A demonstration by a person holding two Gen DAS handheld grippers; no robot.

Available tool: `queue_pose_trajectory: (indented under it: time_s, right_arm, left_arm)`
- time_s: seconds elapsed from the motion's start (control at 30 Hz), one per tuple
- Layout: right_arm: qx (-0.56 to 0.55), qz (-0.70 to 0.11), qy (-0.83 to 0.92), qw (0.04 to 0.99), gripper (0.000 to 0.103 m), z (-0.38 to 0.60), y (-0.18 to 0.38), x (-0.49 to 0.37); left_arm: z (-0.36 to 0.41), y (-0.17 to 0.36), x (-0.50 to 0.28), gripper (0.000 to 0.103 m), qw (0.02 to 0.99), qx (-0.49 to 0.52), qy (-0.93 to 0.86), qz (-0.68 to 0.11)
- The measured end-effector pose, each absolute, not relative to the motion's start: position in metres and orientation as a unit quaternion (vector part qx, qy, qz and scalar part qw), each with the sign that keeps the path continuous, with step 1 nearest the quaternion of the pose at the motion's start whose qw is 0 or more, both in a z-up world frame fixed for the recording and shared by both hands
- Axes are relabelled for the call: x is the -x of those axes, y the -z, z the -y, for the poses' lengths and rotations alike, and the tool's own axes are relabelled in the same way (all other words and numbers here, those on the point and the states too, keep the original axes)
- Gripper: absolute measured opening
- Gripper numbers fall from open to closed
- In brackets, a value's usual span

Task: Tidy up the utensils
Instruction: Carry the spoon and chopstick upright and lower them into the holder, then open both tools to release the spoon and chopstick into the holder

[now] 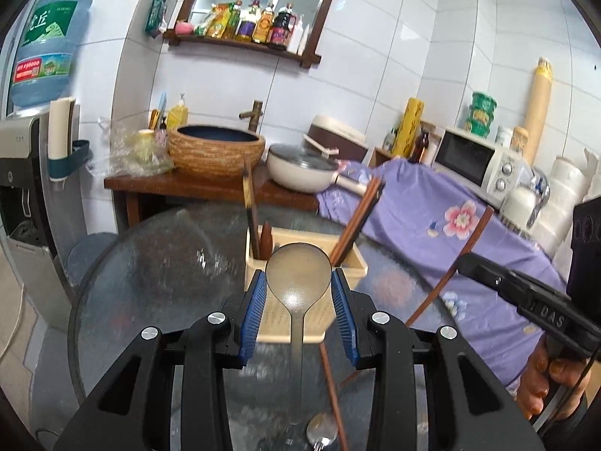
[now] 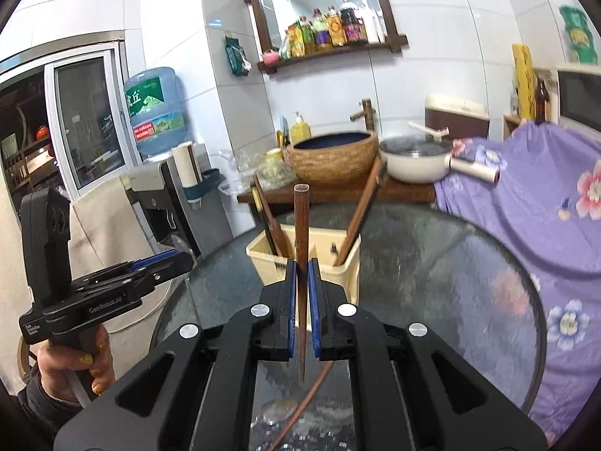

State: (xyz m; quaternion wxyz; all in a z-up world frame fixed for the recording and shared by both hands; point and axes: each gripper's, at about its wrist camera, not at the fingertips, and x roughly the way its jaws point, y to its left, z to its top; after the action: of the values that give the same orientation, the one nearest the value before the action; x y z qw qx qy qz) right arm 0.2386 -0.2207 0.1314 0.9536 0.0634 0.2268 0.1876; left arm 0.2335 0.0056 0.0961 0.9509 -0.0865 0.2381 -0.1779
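A cream utensil holder (image 1: 306, 263) stands on the round glass table (image 1: 157, 263), with brown chopsticks (image 1: 357, 221) and dark utensils (image 1: 251, 218) standing in it. My left gripper (image 1: 299, 282) is shut on the bowl of a translucent grey ladle (image 1: 298, 278), its handle pointing back toward the camera, just before the holder. My right gripper (image 2: 302, 274) is shut on a brown chopstick (image 2: 301, 233), held upright in front of the holder (image 2: 304, 259). That chopstick also shows in the left wrist view (image 1: 469, 248).
A loose chopstick (image 1: 332, 387) and a metal spoon (image 1: 321, 432) lie on the glass near me. Behind the table stand a wooden counter with a woven basin (image 1: 216, 150) and a white pot (image 1: 300, 169). A purple floral cloth (image 1: 450, 233) covers the right side, with a microwave (image 1: 477, 161) on it.
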Motion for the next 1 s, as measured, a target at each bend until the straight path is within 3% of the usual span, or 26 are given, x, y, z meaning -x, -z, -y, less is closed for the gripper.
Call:
queue_pose_trajectory:
  time_s: [0.53,0.77,1.0]
  right_arm:
    - [-0.067,-0.157,-0.162,0.972,0.007,0.212,-0.227,-0.302]
    - [-0.057,-0.155,-0.134,0.977,0.007,0.209,-0.200,-0.330]
    - [-0.052,-0.182,-0.129,0.973,0.007,0.203,-0.157,-0.339]
  left_arm:
    - [-0.001,-0.166,-0.329,0.035,0.964,0.162,0.126,-0.168]
    - [0.011,-0.141,-0.346,0.035,0.975,0.145,0.090,-0.144]
    - [0.019,-0.101,-0.347,0.035,0.972,0.135,0.093,-0.170]
